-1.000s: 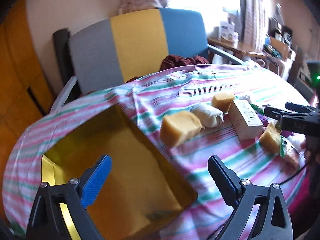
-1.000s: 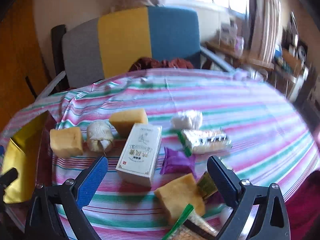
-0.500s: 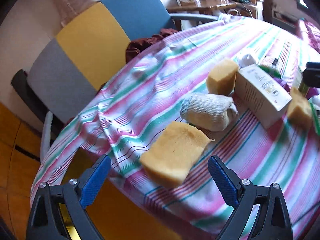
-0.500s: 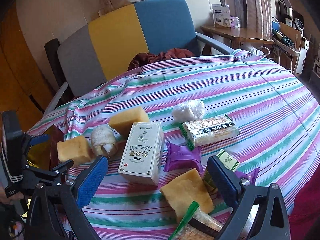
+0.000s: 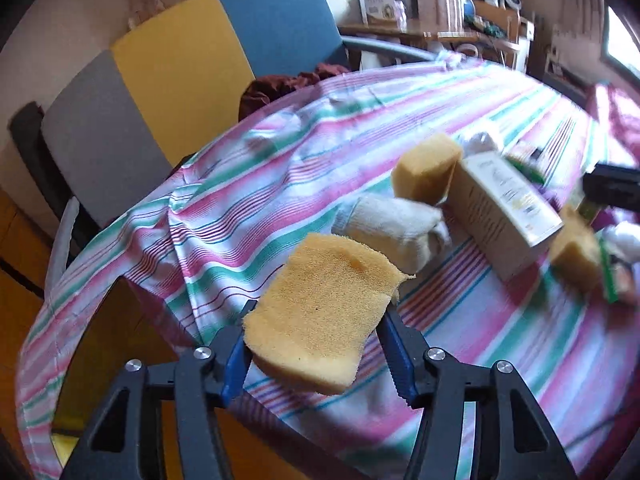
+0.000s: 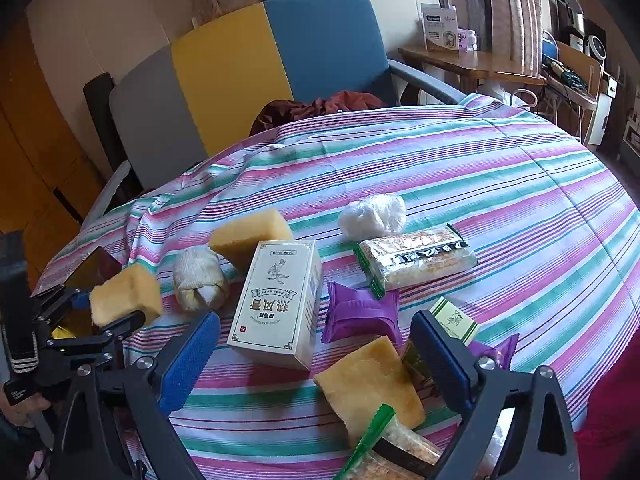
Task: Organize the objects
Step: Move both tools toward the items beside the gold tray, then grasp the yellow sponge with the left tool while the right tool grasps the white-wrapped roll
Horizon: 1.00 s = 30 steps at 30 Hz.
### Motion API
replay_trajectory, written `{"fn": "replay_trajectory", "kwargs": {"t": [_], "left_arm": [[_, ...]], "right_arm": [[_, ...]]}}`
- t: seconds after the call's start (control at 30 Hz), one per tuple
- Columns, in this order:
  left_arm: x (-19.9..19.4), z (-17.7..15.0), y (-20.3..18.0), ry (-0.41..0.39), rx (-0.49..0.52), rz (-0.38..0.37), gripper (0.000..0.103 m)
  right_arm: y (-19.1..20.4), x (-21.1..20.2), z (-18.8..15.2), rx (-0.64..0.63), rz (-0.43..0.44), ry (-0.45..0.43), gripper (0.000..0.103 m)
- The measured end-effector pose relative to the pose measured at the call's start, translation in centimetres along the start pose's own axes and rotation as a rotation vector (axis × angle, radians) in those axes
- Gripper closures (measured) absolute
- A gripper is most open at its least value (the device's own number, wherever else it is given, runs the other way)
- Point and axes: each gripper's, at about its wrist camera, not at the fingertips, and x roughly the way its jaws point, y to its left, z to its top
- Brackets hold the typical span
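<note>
Yellow sponge [image 5: 320, 312] sits clamped in the left tongs [image 5: 316, 344] at lower centre of the left view, lifted off the striped tabletop [image 5: 280, 184]. Rightward lie a rolled sock [image 5: 394, 228] and white box [image 5: 500, 216]. The right tongs [image 6: 316, 360] stand apart over another sponge [image 6: 370, 388].

In the left wrist view, the right half of the frame is motion-blurred: the white rectangular carton [image 5: 500, 210], the yellow sponge block [image 5: 576, 252] beside it and the green-edged packet [image 5: 612, 276] at the right edge lose their print and outlines. The yellow sponge slab [image 5: 320, 320] hides the tips of the blue-padded fingers [image 5: 236, 364]. In the right wrist view, the clear snack bag with green strip [image 6: 384, 452] is cut off by the bottom edge, and the gold box [image 6: 60, 332] at the left is mostly hidden.
</note>
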Motion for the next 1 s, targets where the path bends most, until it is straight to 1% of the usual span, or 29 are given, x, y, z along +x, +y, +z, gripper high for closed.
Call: {"fn": "replay_trajectory", "kwargs": {"t": [0.17, 0.27, 0.4, 0.47, 0.53, 0.6, 0.67, 0.73, 0.8, 0.87, 0.93, 0.97, 1.0], "left_arm": [[-5.1, -2.0, 0.5, -0.092, -0.126, -0.018, 0.044], [-7.5, -3.9, 1.2, -0.125, -0.216, -0.026, 0.044], [-10.5, -7.3, 2.6, -0.161, -0.309, -0.008, 0.044], [-11.8, -9.2, 3.7, -0.175, -0.353, -0.004, 0.044], [-12.6, -10.7, 4.8, -0.176, -0.386, 0.008, 0.044], [-13.1, -12.2, 5.9, -0.174, -0.419, 0.031, 0.044], [-13.5, -13.8, 6.9, -0.168, -0.455, 0.048, 0.044], [-14.0, -15.3, 8.0, -0.164, -0.498, 0.062, 0.044], [-14.5, -16.7, 9.1, -0.16, -0.533, 0.083, 0.044], [-14.7, -17.7, 10.4, -0.151, -0.574, 0.1, 0.044], [-14.9, -18.5, 11.6, -0.144, -0.617, 0.097, 0.044], [-14.9, -18.7, 12.4, -0.14, -0.642, 0.098, 0.044], [-14.8, -19.0, 13.4, -0.132, -0.672, 0.104, 0.043]], "right_arm": [[0.5, 0.2, -0.2, -0.029, -0.011, 0.008, 0.011], [1.0, 0.4, -0.4, -0.05, -0.014, 0.013, 0.013], [2.7, 0.2, -0.9, -0.119, 0.016, 0.007, 0.021], [4.1, 0.3, -1.3, -0.166, 0.054, 0.022, 0.026], [5.6, 0.6, -1.5, -0.202, 0.085, 0.042, 0.031], [7.3, 1.2, -1.2, -0.236, 0.097, 0.048, 0.033], [9.1, 2.3, -0.3, -0.27, 0.113, 0.066, 0.033], [11.0, 4.3, 0.8, -0.315, 0.11, 0.1, 0.033], [12.7, 6.8, 1.9, -0.354, 0.075, 0.134, 0.033], [13.4, 9.6, 2.6, -0.382, 0.032, 0.187, 0.034], [13.5, 12.3, 2.7, -0.388, 0.006, 0.256, 0.039], [13.4, 13.2, 2.5, -0.375, 0.033, 0.291, 0.043], [13.3, 14.0, 2.3, -0.364, 0.05, 0.321, 0.046]]}}
